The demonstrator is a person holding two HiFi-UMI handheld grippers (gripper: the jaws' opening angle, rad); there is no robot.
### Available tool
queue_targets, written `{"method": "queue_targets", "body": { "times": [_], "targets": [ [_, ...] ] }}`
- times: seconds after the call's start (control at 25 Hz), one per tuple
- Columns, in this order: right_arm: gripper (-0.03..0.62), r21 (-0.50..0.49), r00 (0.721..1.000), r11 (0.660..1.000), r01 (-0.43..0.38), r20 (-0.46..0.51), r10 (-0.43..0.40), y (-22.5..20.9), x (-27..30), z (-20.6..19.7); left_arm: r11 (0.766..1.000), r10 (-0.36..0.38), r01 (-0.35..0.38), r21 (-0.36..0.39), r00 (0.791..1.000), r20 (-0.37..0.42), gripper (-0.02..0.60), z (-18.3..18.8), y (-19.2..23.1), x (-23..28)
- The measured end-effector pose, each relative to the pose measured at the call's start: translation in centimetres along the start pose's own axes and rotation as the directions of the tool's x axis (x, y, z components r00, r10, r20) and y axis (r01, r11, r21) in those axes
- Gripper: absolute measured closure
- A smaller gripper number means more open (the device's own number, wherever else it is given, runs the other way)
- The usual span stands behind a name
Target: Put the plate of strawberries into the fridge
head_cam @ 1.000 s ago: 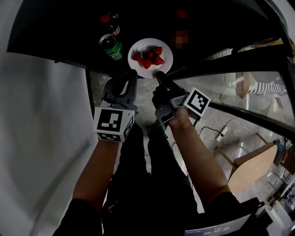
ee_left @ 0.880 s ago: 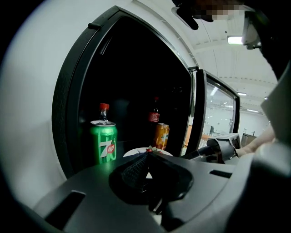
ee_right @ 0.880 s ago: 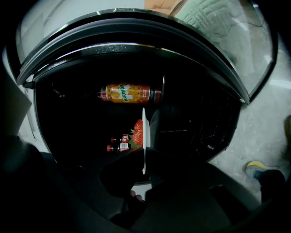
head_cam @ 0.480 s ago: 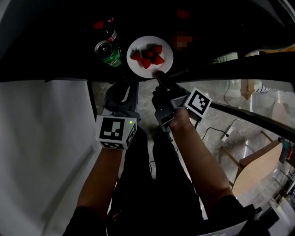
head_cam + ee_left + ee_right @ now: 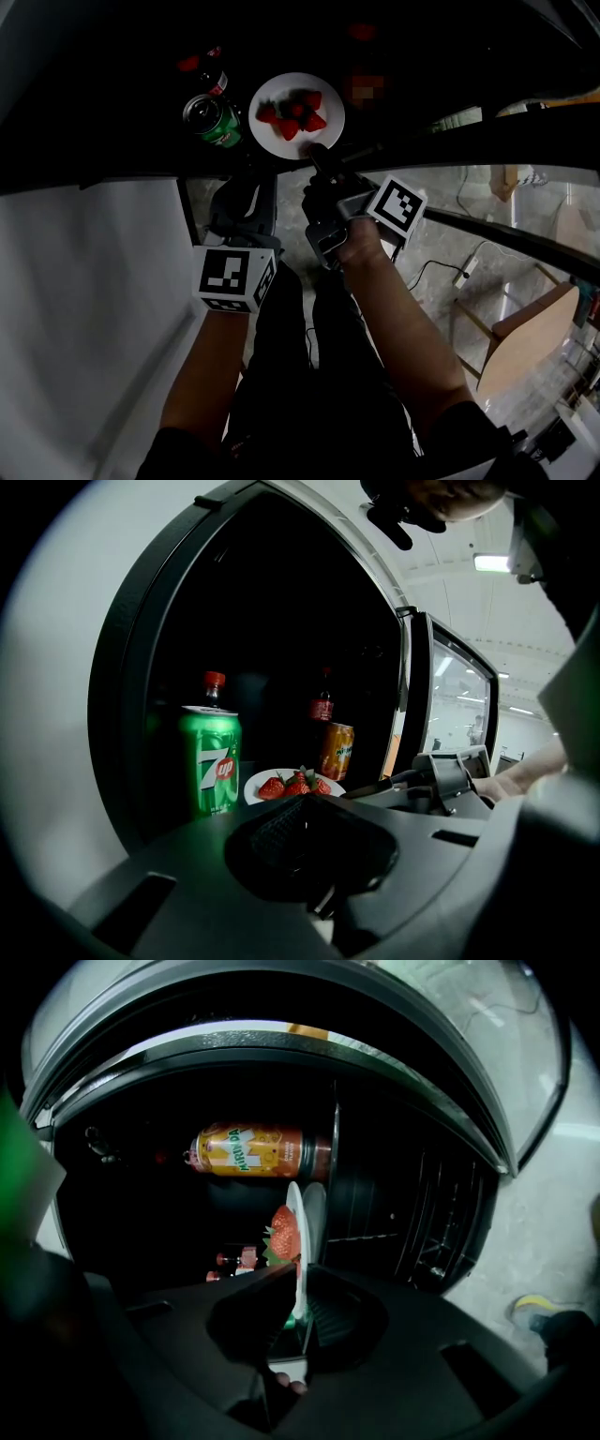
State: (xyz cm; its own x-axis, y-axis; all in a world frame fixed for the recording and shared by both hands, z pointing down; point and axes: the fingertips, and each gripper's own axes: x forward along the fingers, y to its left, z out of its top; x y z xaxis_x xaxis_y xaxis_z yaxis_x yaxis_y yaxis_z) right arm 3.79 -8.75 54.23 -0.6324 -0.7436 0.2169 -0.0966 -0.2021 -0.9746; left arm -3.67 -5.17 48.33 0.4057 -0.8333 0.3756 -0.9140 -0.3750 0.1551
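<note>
A white plate [image 5: 323, 111] with several strawberries [image 5: 291, 117] rests just inside the dark fridge. My right gripper [image 5: 319, 155] is shut on the plate's near rim. In the right gripper view the plate [image 5: 301, 1232] stands edge-on between the jaws, with a strawberry [image 5: 284, 1230] on its left face. My left gripper [image 5: 255, 178] hangs just below the fridge opening, left of the right one, shut and holding nothing. From the left gripper view [image 5: 305, 803] the plate [image 5: 258, 785] sits on the shelf beside a green can [image 5: 211, 761].
In the fridge stand the green can [image 5: 211, 119], an orange can [image 5: 336, 750] and two red-capped bottles [image 5: 214, 684]. The glass door [image 5: 487, 187] is swung open to the right. The fridge's white side [image 5: 84, 309] is at left. A wooden chair [image 5: 534, 328] stands lower right.
The right gripper has carried the plate slightly farther into the fridge, next to the green can. The left gripper has stayed about where it was.
</note>
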Motion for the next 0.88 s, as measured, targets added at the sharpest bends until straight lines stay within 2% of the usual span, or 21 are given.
{"method": "queue_targets", "body": {
  "times": [0.12, 0.32, 0.4, 0.52, 0.6, 0.64, 0.68, 0.72, 0.8, 0.88],
  "targets": [
    [0.576, 0.002, 1.000, 1.000, 0.020, 0.003, -0.020, -0.3, -0.2, -0.2, 1.000, 0.004, -0.004, -0.003, 1.000, -0.001, 0.577, -0.1, 0.2, 0.0],
    [0.568, 0.017, 1.000, 1.000, 0.009, 0.006, -0.009, -0.8, -0.4, -0.6, 1.000, 0.013, -0.013, -0.012, 1.000, -0.004, 0.577, -0.6, 0.5, -0.1],
    [0.523, 0.011, 1.000, 1.000, -0.004, 0.003, 0.004, -0.6, -0.6, -0.6, 1.000, 0.014, -0.014, -0.011, 1.000, -0.007, 0.577, -0.8, 0.6, -0.3],
    [0.522, -0.078, 1.000, 0.997, -0.001, -0.007, 0.001, 0.0, -1.4, -0.7, 1.000, 0.014, -0.014, -0.010, 1.000, -0.014, 0.577, -1.0, 0.6, -0.4],
    [0.523, -0.199, 1.000, 0.980, 0.015, -0.010, -0.017, 0.4, -1.9, -0.6, 1.000, 0.013, -0.013, -0.010, 1.000, -0.016, 0.577, -1.1, 0.5, -0.3],
    [0.523, -0.286, 0.999, 0.958, 0.033, -0.010, -0.037, 0.6, -2.2, -0.5, 1.000, 0.012, -0.012, -0.009, 1.000, -0.015, 0.577, -1.1, 0.5, -0.2],
    [0.523, -0.389, 0.998, 0.919, 0.060, -0.005, -0.067, 0.8, -2.4, -0.4, 1.000, 0.010, -0.010, -0.008, 1.000, -0.014, 0.577, -1.1, 0.4, -0.1],
    [0.523, -0.498, 0.995, 0.862, 0.090, 0.007, -0.100, 1.0, -2.7, -0.3, 1.000, 0.007, -0.007, -0.006, 1.000, -0.013, 0.577, -1.0, 0.3, 0.0],
    [0.523, -0.694, 0.987, 0.705, 0.144, 0.049, -0.153, 1.4, -3.0, -0.1, 1.000, 0.004, -0.004, -0.003, 1.000, -0.012, 0.577, -1.0, 0.2, 0.2],
    [0.523, -0.832, 0.979, 0.525, 0.182, 0.100, -0.180, 2.0, -3.2, -0.1, 1.000, 0.002, -0.003, -0.002, 1.000, -0.012, 0.577, -1.1, 0.2, 0.3]
  ]
}}
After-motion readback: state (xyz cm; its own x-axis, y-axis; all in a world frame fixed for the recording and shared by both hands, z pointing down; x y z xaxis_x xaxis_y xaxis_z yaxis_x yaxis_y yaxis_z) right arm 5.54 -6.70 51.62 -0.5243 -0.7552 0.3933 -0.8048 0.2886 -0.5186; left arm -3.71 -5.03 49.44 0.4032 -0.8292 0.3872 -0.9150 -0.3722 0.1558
